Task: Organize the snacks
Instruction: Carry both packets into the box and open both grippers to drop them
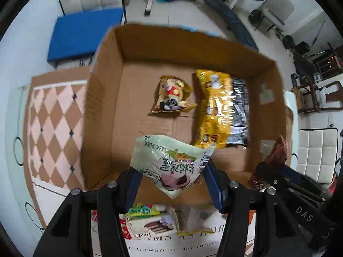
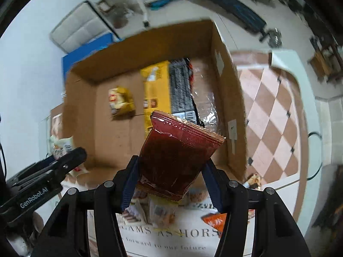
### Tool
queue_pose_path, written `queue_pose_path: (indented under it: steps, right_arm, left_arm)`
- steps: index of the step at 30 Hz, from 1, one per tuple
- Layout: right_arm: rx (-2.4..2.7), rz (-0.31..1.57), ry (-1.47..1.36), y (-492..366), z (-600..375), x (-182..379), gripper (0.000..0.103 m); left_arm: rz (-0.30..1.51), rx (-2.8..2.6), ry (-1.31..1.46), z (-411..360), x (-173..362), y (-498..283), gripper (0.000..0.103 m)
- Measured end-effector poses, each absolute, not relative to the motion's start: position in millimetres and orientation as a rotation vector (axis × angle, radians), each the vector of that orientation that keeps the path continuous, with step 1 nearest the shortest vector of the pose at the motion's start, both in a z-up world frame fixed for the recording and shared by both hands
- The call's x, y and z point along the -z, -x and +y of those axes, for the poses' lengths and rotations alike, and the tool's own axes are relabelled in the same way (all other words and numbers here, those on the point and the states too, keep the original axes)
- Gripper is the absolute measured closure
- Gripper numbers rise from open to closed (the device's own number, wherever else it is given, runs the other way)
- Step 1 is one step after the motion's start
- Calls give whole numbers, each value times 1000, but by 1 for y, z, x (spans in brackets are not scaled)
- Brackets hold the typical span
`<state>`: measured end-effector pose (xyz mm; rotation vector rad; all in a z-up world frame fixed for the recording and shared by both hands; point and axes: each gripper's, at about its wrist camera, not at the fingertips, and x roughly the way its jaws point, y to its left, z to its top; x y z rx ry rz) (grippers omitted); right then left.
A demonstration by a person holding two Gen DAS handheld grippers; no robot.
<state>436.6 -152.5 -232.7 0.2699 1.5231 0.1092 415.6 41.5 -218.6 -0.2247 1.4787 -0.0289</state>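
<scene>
Checkered brown-and-pink tablecloth (image 1: 53, 124) under an open cardboard box (image 1: 103, 111); white floor, padded chairs and a blue mat (image 1: 81, 36) behind.

Left wrist view: left gripper (image 1: 171, 182) points steeply down over the near edge of the box. Jaws partly closed, blue pads pressing both sides of a pale green snack packet (image 1: 171, 165), which hangs over the box's near floor. Already lying in the box: a small yellow cartoon packet (image 1: 171, 95) mid-floor and a long yellow-and-black packet (image 1: 223, 109) just to its right, apart from each other. Loose snacks (image 1: 150, 220) remain on the cloth below the gripper, outside the box. Right gripper's black body shows at lower right with a dark red corner.

Right wrist view: right gripper (image 2: 169, 182), jaws also part-way in, clamps a dark red packet (image 2: 178, 156) by its lower half, poised over the box's near right area. More unsorted snacks (image 2: 163, 214) below it. Left gripper visible at the left edge.

Risks, as judged: both grippers sit close together, so lowering at once could knock them. Each packet is pinched low on slick film, so it may slip or swing and land on the box wall. Dropping the red packet where it hangs could overlap the yellow-and-black one.
</scene>
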Motion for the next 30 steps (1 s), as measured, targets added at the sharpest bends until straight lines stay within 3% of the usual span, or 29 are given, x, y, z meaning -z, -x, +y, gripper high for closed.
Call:
queue_pose_path:
  steps: [5, 13, 14, 16, 18, 21, 30]
  right_arm:
    - [-53, 1599, -321, -451, -143, 286, 43]
    - [-45, 1676, -342, -465, -140, 317, 42]
    - [-46, 1692, -340, -466, -139, 319, 40]
    - [-62, 1692, -330, -466, -139, 320, 26]
    - [-72, 1690, -294, -469, -133, 317, 21]
    - [-80, 1684, -232, -470, -125, 312, 10]
    - [-83, 1564, -15, -466, -108, 272, 7]
  left_arm:
    - [1613, 29, 293, 52, 268, -438, 50]
    - [1698, 33, 289, 52, 301, -449, 49]
    - [1701, 32, 289, 53, 302, -449, 49]
    - [1698, 29, 285, 55, 300, -448, 46]
    - [1690, 26, 268, 56, 297, -448, 29]
    - [1674, 14, 256, 61, 291, -447, 24]
    - [1554, 4, 227, 65, 244, -428, 19]
